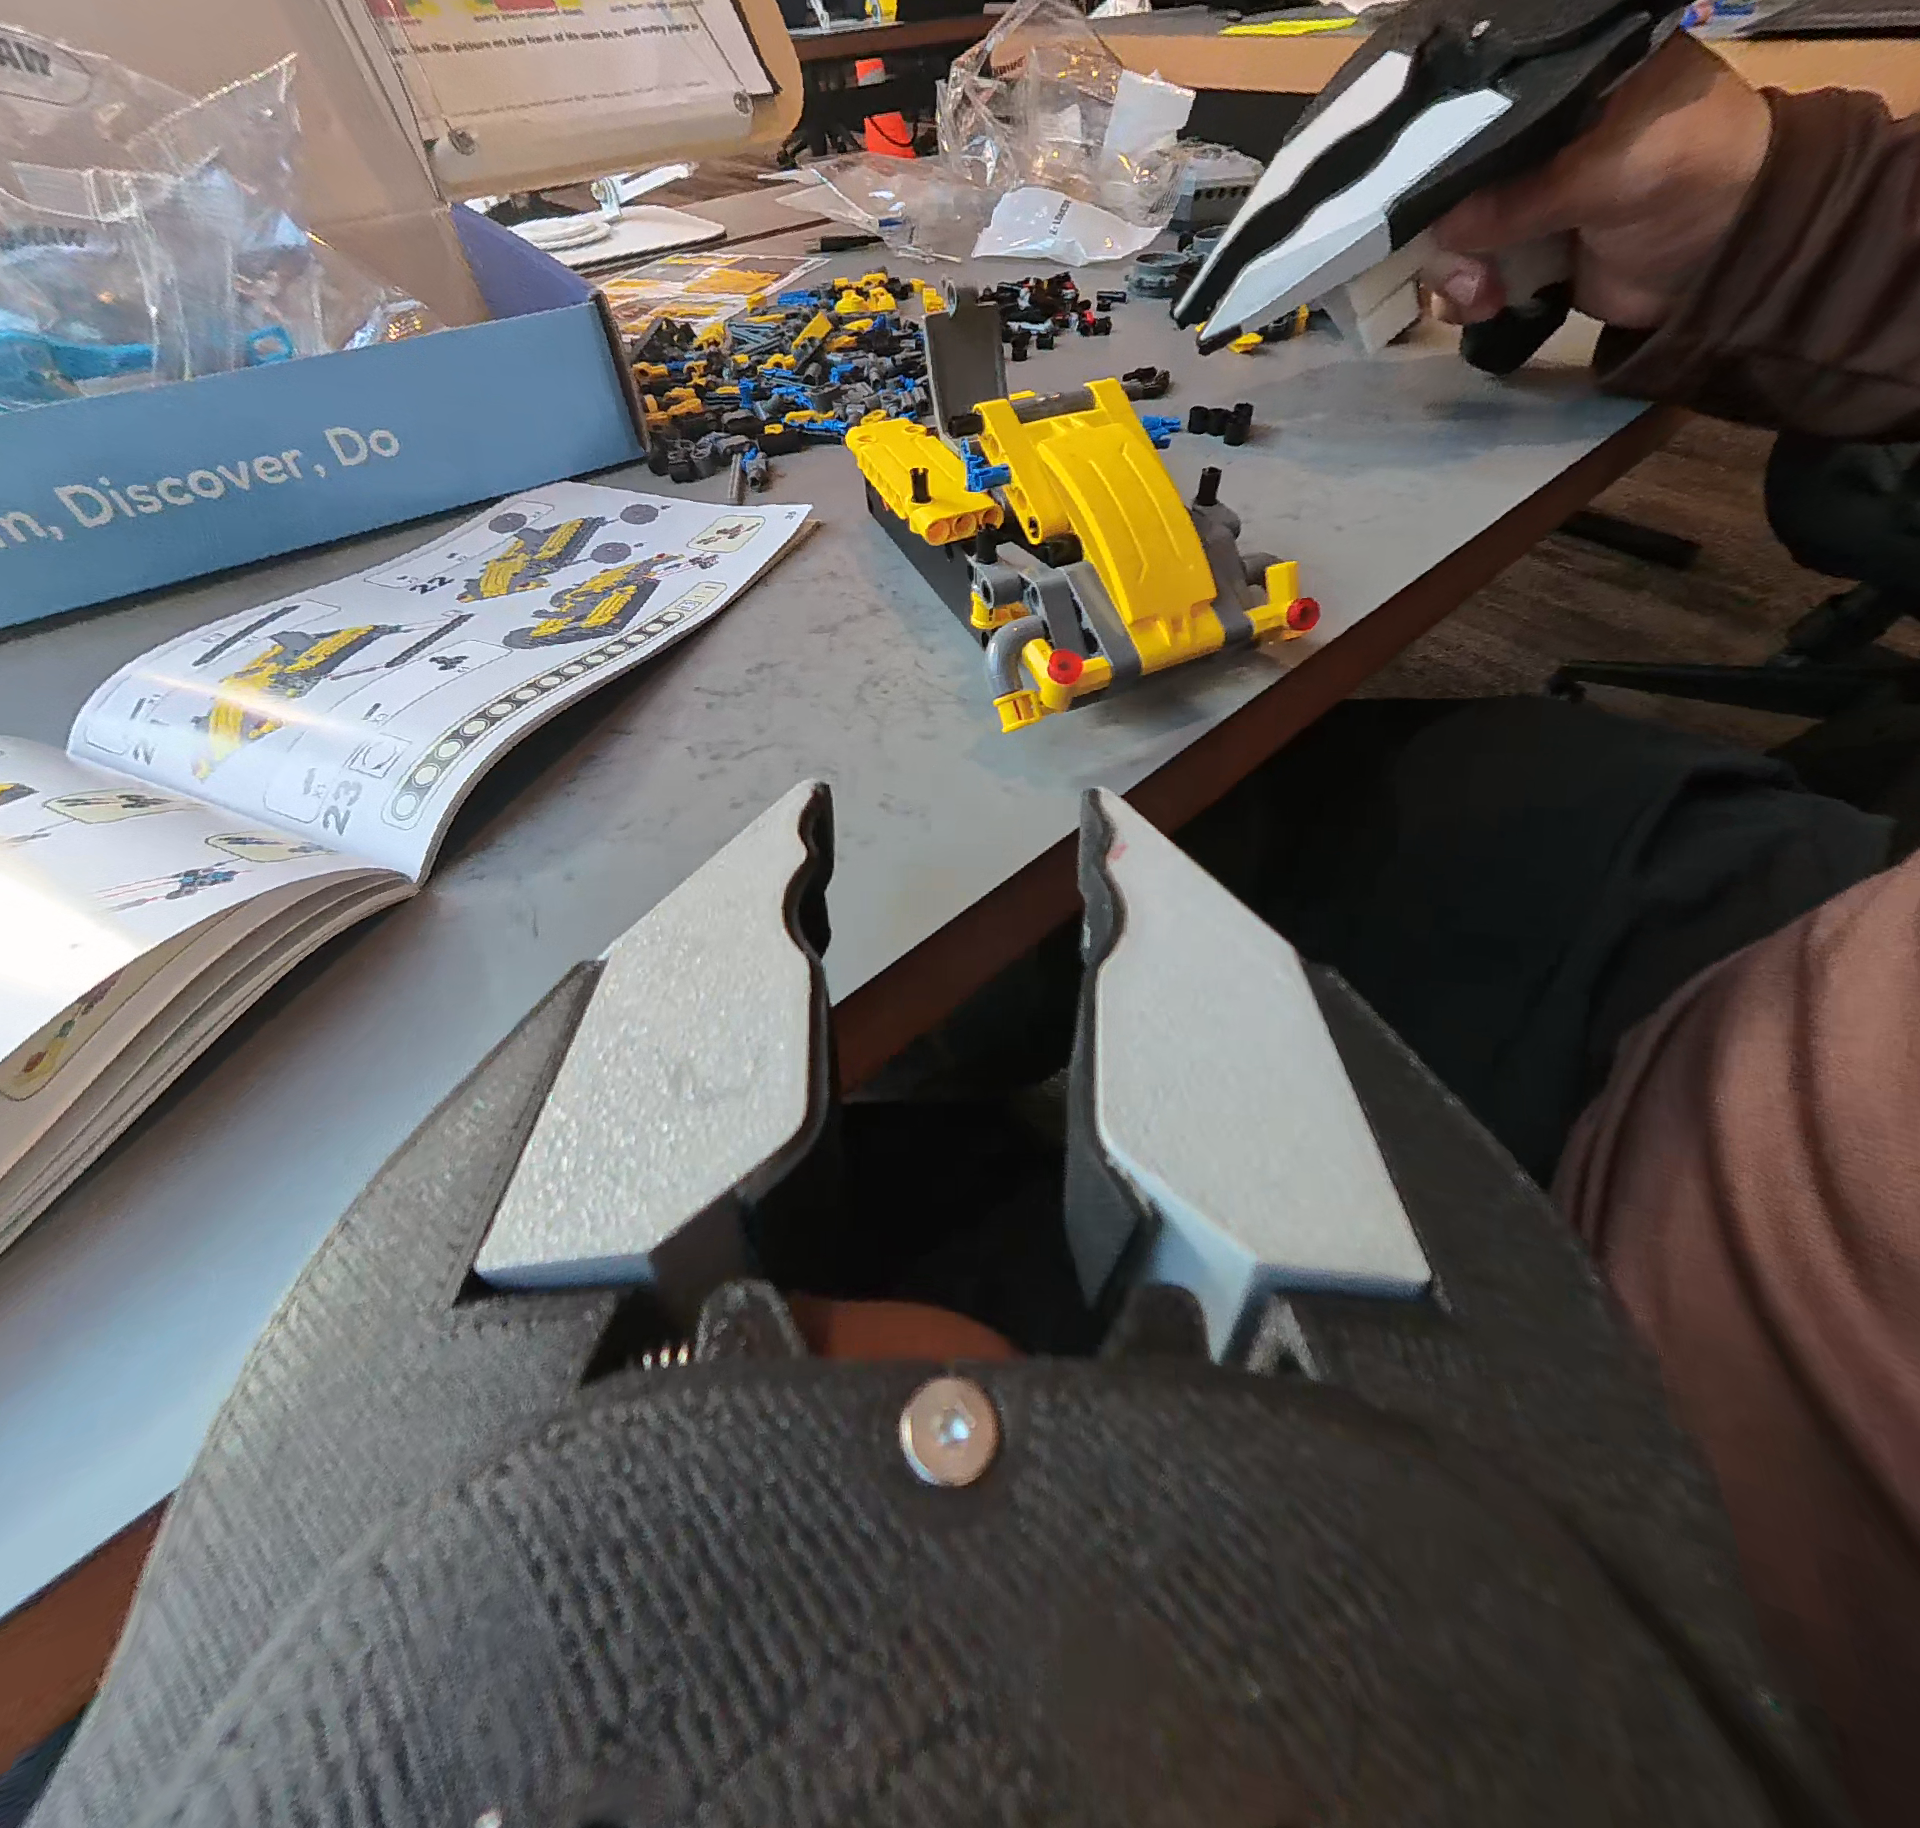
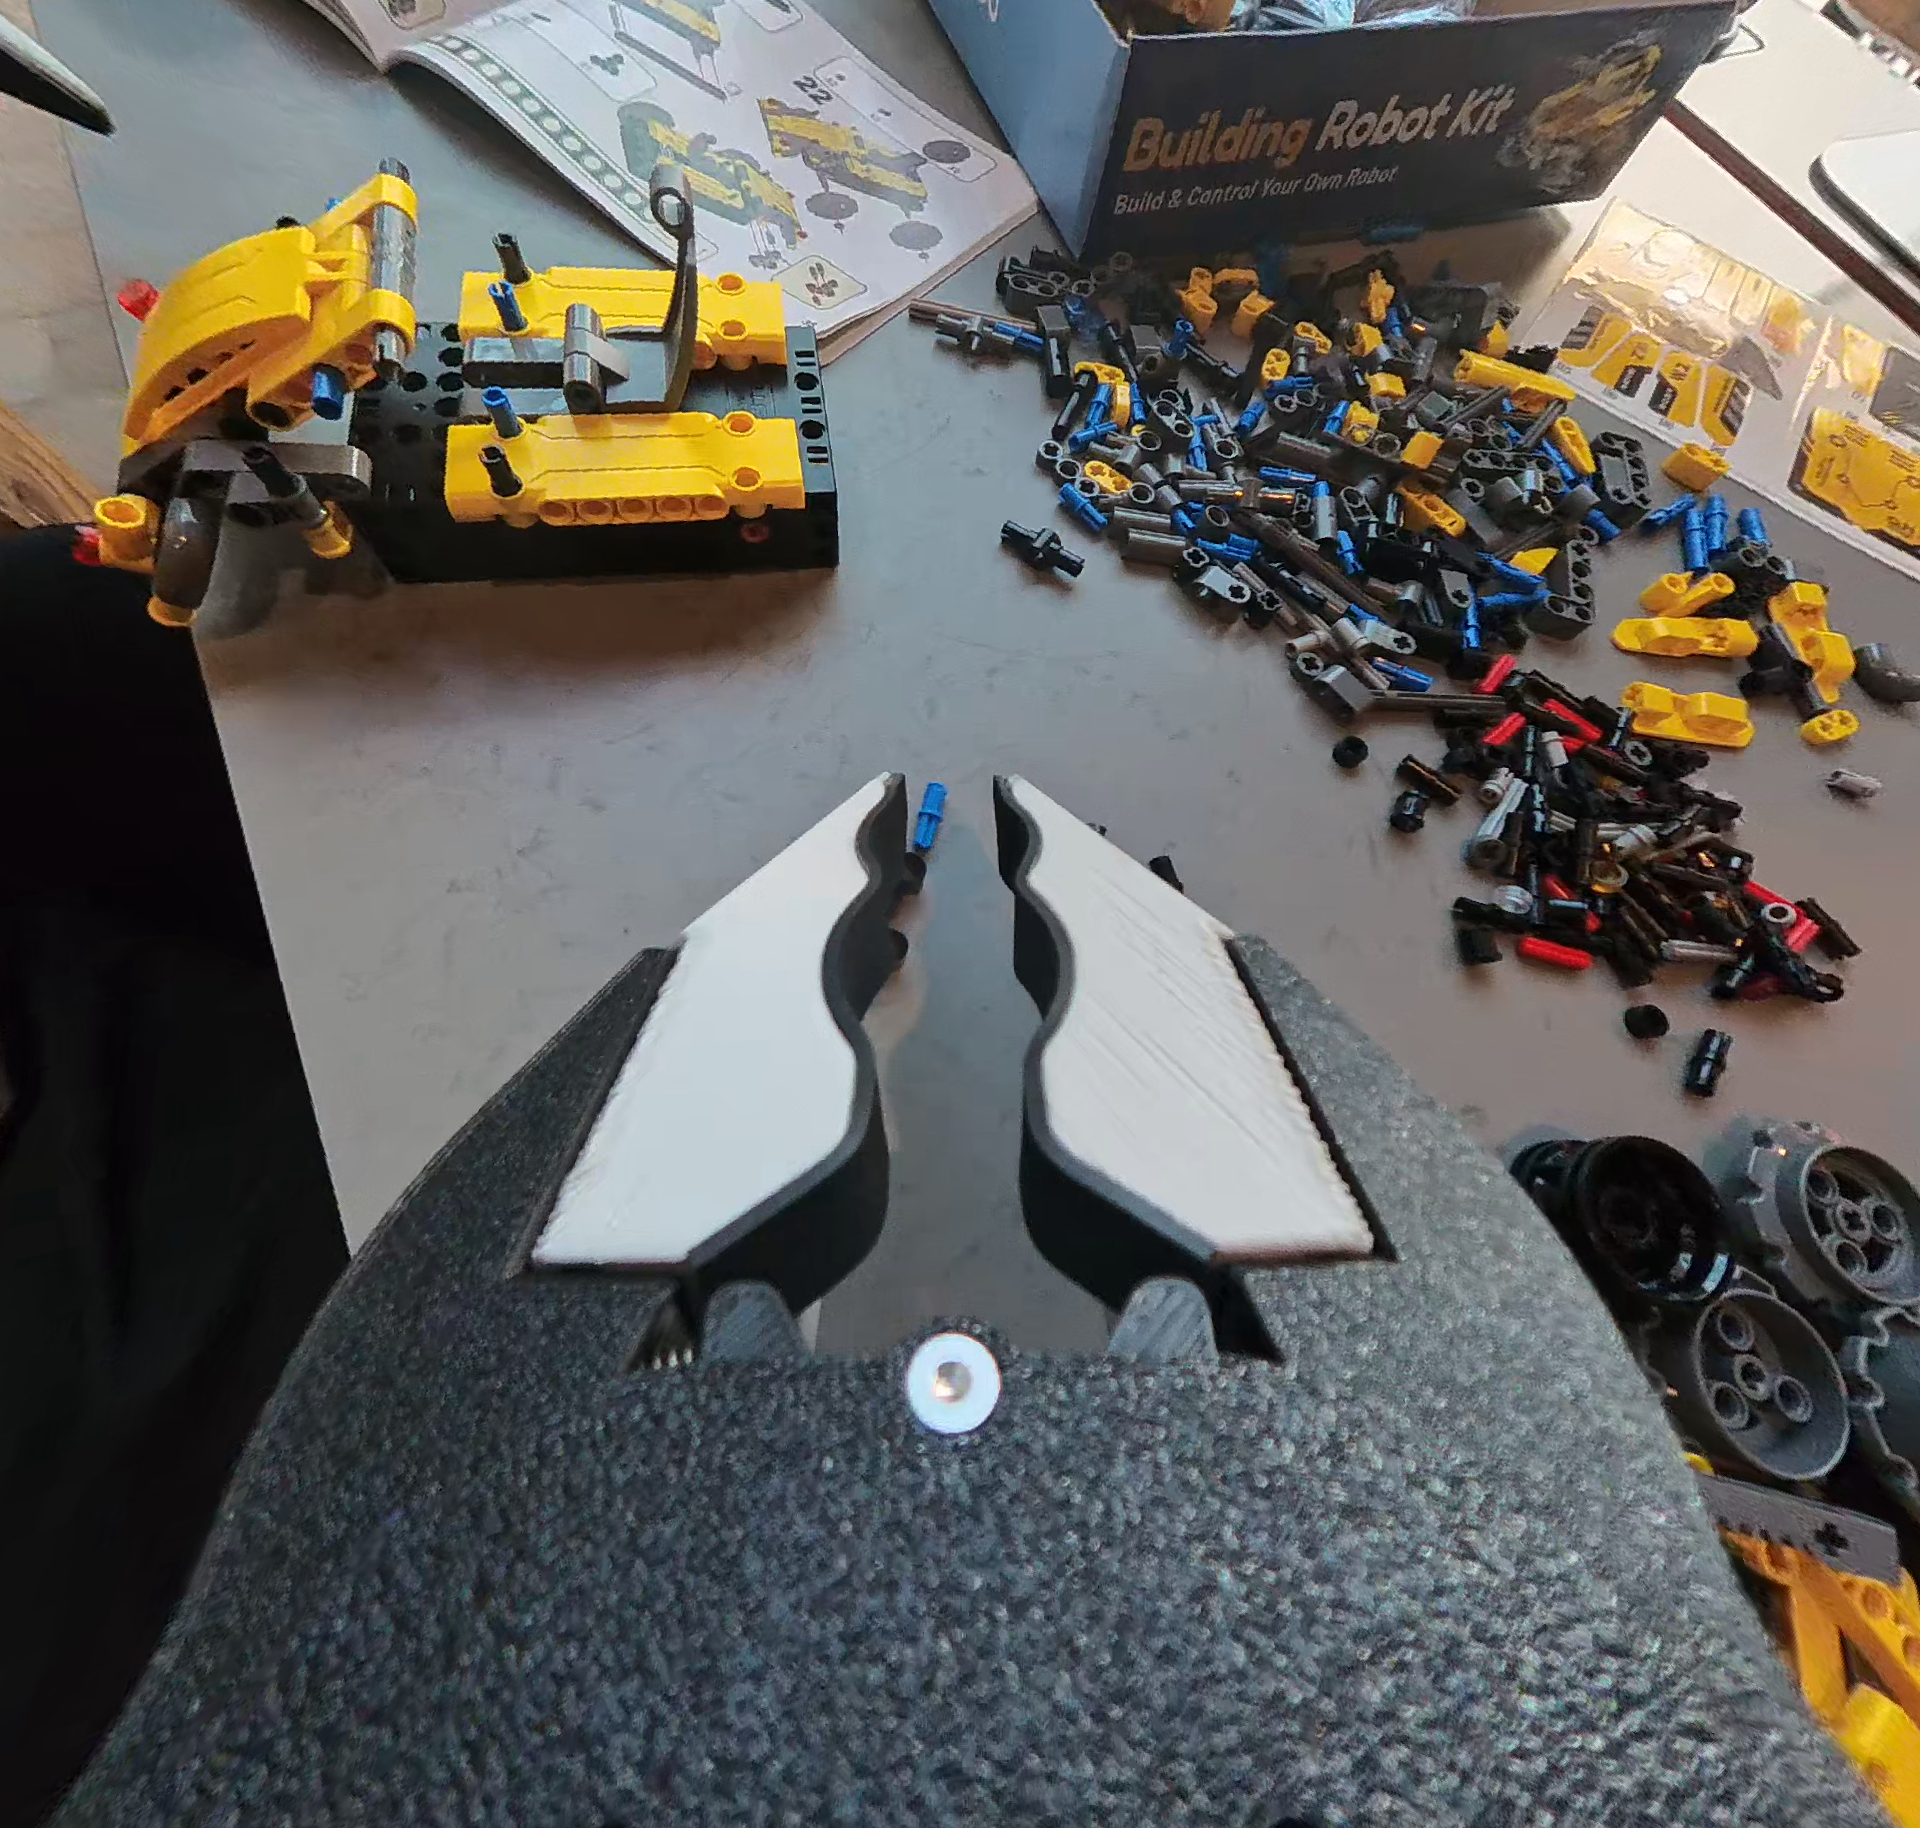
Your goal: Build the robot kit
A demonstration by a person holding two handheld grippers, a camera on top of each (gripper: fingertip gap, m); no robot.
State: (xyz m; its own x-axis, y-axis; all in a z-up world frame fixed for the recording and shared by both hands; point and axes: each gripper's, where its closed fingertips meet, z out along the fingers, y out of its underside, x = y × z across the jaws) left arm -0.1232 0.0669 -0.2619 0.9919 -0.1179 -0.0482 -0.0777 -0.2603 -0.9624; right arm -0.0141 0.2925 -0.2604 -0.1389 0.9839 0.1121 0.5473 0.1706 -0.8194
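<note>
Blue pin (image 2: 928, 814), lying lengthwise between the parted fingertips of the right gripper (image 2: 943, 791), unheld; left gripper (image 1: 954, 804) wide apart, empty, farther off.

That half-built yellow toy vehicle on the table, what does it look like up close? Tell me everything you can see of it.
The half-built yellow vehicle looks like snap-together plastic: a black pin-holed base block carrying two long yellow beams, a curved yellow hood at one end, grey connectors, blue and black pins sticking up, small red studs at the front corners and a grey bent seat-like piece standing upright in the middle. It has no wheels on and sits flat on the grey table near the edge, beside the open instruction booklet. Neither claw touches it.
</note>
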